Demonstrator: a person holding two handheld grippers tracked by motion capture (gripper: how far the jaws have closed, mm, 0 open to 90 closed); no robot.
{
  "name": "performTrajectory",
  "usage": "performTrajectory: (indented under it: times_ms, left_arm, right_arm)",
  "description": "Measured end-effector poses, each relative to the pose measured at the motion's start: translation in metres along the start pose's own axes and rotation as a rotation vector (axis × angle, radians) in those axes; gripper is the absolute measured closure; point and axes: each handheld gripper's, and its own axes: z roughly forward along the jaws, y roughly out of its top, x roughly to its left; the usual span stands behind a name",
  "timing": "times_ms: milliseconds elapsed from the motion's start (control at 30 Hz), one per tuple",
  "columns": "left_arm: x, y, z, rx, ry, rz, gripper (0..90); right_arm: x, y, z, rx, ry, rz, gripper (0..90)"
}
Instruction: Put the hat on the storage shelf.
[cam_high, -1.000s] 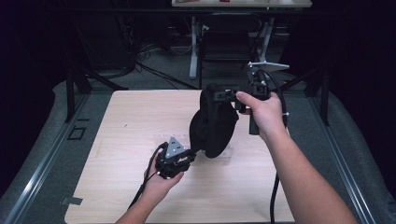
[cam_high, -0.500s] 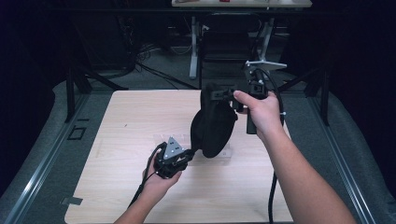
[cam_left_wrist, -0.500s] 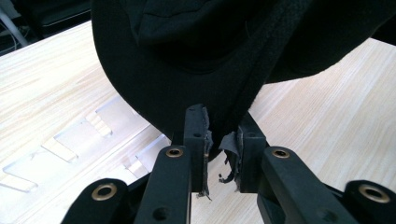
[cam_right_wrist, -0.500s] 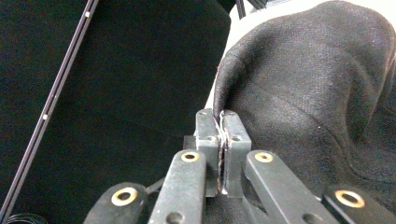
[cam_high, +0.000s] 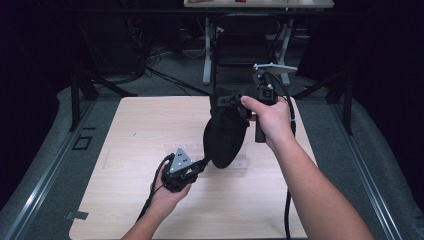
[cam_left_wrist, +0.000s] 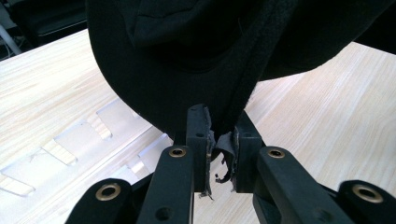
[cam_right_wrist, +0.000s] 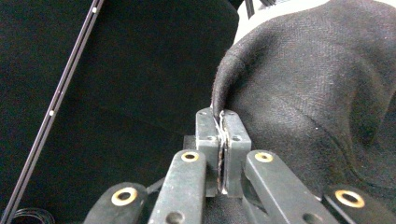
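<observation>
A black cloth (cam_high: 225, 135) hangs over the middle of the light wooden table (cam_high: 145, 120), stretched between both grippers. My right gripper (cam_high: 231, 102) is raised above the table and is shut on the cloth's upper hem (cam_right_wrist: 219, 100); the rest of the cloth (cam_right_wrist: 317, 84) bulges to the right of its jaws. Low over the table, my left gripper (cam_high: 201, 164) is shut on the cloth's bottom edge (cam_left_wrist: 224, 140). From there the cloth (cam_left_wrist: 187, 56) rises in dark folds.
A clear plastic plate with slots (cam_left_wrist: 88, 140) lies flat on the table under the cloth, its edge (cam_high: 175, 148) showing left of the cloth. A table frame and cables (cam_high: 210, 55) stand on the dark floor beyond the far edge.
Both hands and the cloth have drifted slightly to the left. Both grips on the cloth are unchanged.
</observation>
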Motion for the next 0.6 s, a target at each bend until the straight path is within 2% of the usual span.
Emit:
performTrajectory:
  times_ms: [600]
  left_arm:
    - [0.000,-0.008,-0.001,0.006,0.023,0.000,82.1]
  right_arm:
    - [0.004,-0.003,0.012,0.036,0.023,-0.007,87.0]
